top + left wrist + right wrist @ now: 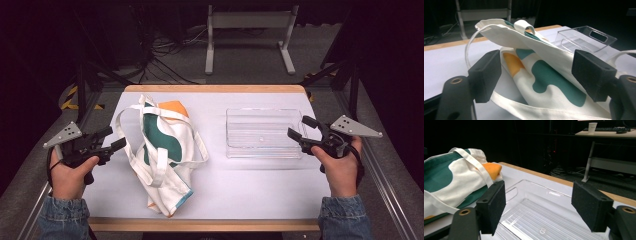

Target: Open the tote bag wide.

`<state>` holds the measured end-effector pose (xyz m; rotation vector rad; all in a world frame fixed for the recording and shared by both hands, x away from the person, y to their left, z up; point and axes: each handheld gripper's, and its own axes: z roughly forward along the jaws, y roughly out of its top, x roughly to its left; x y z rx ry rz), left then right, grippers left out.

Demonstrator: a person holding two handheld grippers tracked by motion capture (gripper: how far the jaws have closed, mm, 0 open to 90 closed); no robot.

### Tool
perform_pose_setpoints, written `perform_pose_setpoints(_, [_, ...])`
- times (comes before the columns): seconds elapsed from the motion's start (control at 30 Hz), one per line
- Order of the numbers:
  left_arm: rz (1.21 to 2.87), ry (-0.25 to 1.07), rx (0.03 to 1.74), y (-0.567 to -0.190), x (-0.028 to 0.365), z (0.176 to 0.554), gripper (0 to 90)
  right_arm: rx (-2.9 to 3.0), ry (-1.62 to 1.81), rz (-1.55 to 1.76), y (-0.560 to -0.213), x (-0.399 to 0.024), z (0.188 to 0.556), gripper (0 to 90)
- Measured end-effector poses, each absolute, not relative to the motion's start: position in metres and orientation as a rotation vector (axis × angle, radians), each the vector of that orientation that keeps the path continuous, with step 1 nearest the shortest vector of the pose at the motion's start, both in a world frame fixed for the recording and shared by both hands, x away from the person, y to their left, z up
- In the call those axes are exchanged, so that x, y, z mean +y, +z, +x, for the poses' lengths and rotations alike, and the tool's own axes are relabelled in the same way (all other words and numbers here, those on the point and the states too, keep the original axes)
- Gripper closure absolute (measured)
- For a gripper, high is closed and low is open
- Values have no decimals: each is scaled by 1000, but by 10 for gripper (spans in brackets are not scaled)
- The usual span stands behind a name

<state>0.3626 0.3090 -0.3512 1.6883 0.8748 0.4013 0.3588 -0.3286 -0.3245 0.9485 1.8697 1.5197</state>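
Observation:
A cream tote bag [162, 150] with green and orange patches lies crumpled on the left half of the white table; its straps loop out to both sides. My left gripper [111, 138] hovers open just left of the bag, jaws pointing at it, and the left gripper view has the bag [544, 75] close in front of the wide-apart pads. A clear plastic tray [263, 133] sits empty on the right half. My right gripper [298, 129] is open at the tray's right edge; its view looks across the tray [539, 215] toward the bag [454, 180].
The table [235, 195] has a wooden rim and a white top. Behind it stand a desk frame [249, 35] and tangled cables [160, 55] on the floor. Another desk with a paper cup [593, 126] is far off.

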Motion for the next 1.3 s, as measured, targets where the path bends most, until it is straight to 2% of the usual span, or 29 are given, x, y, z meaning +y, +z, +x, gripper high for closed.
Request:
perform_pose_setpoints(0.17, [1694, 399, 866, -349, 307, 361, 278, 1881, 1541, 935, -324, -326, 358, 292])
perform_pose_setpoints(0.3, [1683, 333, 839, -341, 301, 354, 312, 1917, 1540, 907, -323, -320, 357, 341])
perform_pose_setpoints(0.4, [1678, 300, 815, -334, 293, 348, 315, 1918, 1538, 908, -323, -316, 357, 322])
perform_pose_setpoints(0.57, [1692, 255, 753, -324, 277, 339, 313, 1923, 1533, 907, -325, -311, 358, 286])
perform_pose_setpoints(0.8, [1741, 186, 661, -315, 251, 327, 299, 1968, 1500, 905, -331, -299, 361, 281])
perform_pose_setpoints(1.0, [1787, 156, 609, -316, 231, 324, 299, 2007, 1523, 862, -335, -289, 363, 329])
perform_pose_setpoints(1.3, [1837, 141, 633, -325, 210, 327, 271, 2047, 1539, 801, -336, -275, 363, 348])
